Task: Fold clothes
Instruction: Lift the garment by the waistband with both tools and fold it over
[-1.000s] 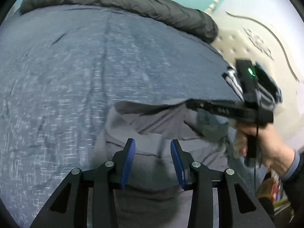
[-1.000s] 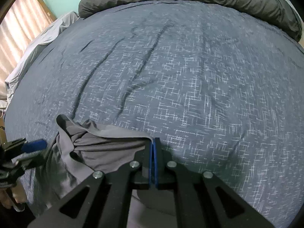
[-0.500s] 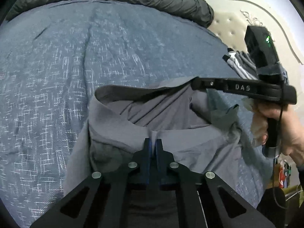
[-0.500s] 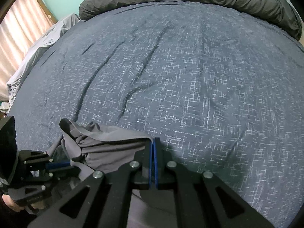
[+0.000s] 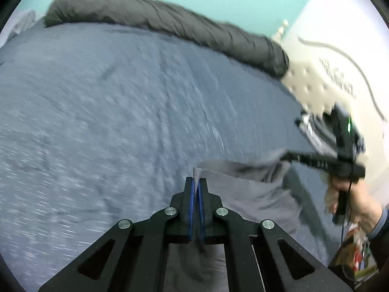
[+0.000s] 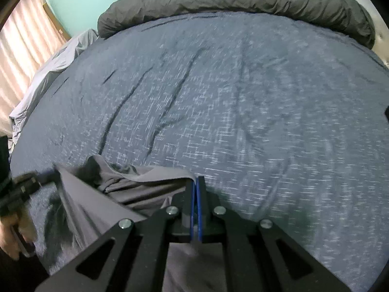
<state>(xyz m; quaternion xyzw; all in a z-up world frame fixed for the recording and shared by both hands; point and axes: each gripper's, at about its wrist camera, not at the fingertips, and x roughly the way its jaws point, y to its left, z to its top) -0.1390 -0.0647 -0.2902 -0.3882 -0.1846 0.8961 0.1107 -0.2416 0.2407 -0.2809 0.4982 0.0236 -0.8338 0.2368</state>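
Note:
A grey garment [image 5: 252,189] hangs between my two grippers above a blue speckled bedspread [image 5: 121,112]. My left gripper [image 5: 196,182] is shut on one edge of the garment. My right gripper [image 6: 196,181] is shut on the opposite edge of the grey garment [image 6: 126,189]. In the left wrist view the right gripper [image 5: 287,157] shows at the right, held by a hand. In the right wrist view the left gripper [image 6: 52,177] shows blurred at the left edge. The cloth sags in folds between them.
A dark grey duvet roll [image 6: 231,2] lies along the far side of the bed. A cream tufted headboard [image 5: 313,90] stands at the right. A pale sheet [image 6: 48,65] and curtains [image 6: 22,43] are at the left. Striped clothes [image 5: 313,131] lie near the headboard.
My left gripper closed on the garment's edge and then moved left, drawing the cloth out wider. My right gripper stayed shut on its edge. Both views are blurred with motion now.

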